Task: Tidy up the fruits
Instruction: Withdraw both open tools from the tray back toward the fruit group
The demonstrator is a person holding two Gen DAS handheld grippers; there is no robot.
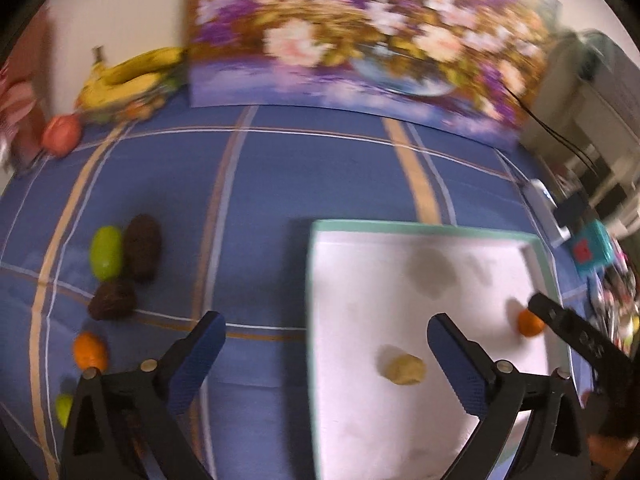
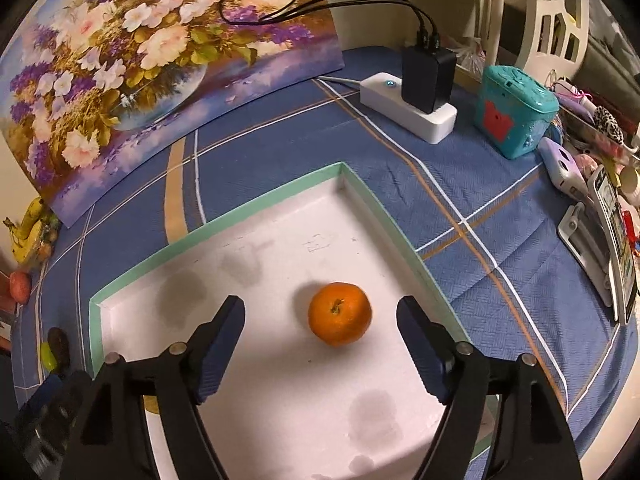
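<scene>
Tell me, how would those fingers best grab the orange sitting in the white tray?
Grip the orange across its round middle, coming down from above. Its stem faces up and it sits clear of the tray walls, and the right gripper is already open on either side of it.

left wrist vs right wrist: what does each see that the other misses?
Left wrist only: a pale yellowish fruit in the tray, plus an orange and a second brown fruit on the cloth. Right wrist only: power strip with black charger, and the right gripper, open, framing the tray's orange. Both: white tray, floral painting, bananas, teal box.
</scene>
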